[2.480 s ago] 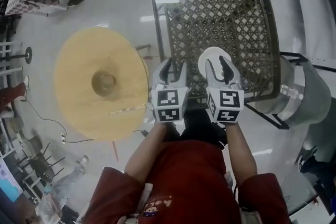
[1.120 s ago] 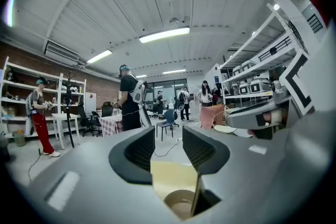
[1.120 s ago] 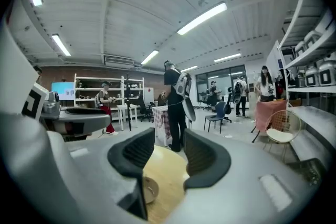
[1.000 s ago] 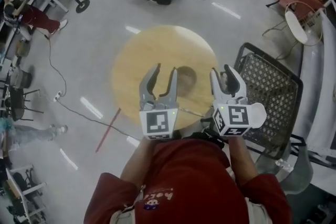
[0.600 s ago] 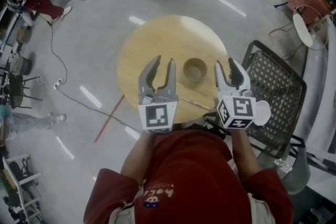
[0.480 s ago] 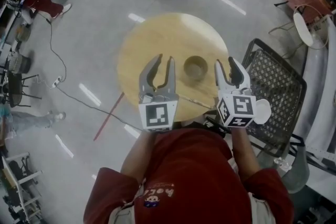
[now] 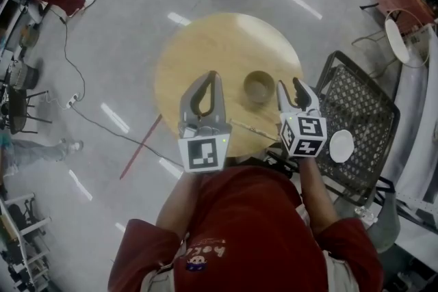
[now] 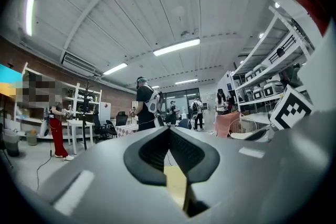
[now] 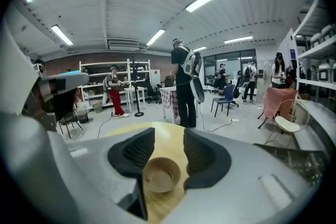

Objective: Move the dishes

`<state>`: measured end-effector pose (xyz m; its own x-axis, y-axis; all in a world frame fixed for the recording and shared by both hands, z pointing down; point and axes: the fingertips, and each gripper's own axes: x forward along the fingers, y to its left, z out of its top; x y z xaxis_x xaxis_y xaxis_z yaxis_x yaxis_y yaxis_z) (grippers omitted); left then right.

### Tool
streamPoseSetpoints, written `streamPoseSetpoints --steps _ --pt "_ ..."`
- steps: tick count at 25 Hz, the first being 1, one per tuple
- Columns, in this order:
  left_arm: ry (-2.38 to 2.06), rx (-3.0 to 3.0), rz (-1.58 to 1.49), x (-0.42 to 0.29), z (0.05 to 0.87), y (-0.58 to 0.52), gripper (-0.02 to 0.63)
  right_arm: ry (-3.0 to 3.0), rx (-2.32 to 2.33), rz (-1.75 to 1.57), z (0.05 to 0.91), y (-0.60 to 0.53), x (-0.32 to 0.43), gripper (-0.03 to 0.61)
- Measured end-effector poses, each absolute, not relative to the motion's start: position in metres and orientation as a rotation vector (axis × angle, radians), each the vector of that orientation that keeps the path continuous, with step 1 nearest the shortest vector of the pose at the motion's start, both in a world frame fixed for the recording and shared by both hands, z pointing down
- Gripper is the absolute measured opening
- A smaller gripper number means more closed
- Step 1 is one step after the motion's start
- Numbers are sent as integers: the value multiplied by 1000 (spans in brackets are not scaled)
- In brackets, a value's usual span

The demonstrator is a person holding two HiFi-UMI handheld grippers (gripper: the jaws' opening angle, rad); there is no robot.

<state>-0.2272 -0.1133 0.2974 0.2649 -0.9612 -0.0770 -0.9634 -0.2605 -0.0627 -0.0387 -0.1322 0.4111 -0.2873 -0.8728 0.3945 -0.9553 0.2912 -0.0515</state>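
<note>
Head view shows a wooden bowl [image 7: 259, 85] on the round table [image 7: 205, 44], at nine o'clock from the right gripper [image 7: 288, 87]. A white plate [image 7: 341, 146] lies on the mesh chair [image 7: 363, 106] at four o'clock. Reaching for the bowl seems the step in hand. Next, that gripper must set a jaw over the rim and close. Its jaws stand apart, touching nothing, with the bowl beyond them. The left gripper [image 7: 211, 77] has just been closing and its jaws are now together, empty.

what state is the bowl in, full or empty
Empty: the right gripper view looks into the bowl and shows only its bare inside.
</note>
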Motion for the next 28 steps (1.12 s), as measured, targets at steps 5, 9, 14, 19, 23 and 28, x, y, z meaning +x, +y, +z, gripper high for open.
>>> streamPoseSetpoints --steps 5,9,14,19,23,28 --pt "1852 -2406 48 -233 298 -107 7 -2202 1622 506 453 -137 -38 166" --pt "1853 -2391 30 -246 297 -109 7 -2132 1587 610 485 -146 -43 166" --pt "1876 -2402 39 -256 299 -110 6 -2046 1557 725 519 -153 -41 166" --pt "1873 -2418 36 -256 304 -111 8 -1997 1519 831 549 -154 -40 166" --pt "1872 -2429 33 -256 308 -111 7 -1945 1498 871 570 -152 -37 166" --pt "1877 -2445 30 -257 313 -113 7 -1904 1474 992 591 -151 -40 166"
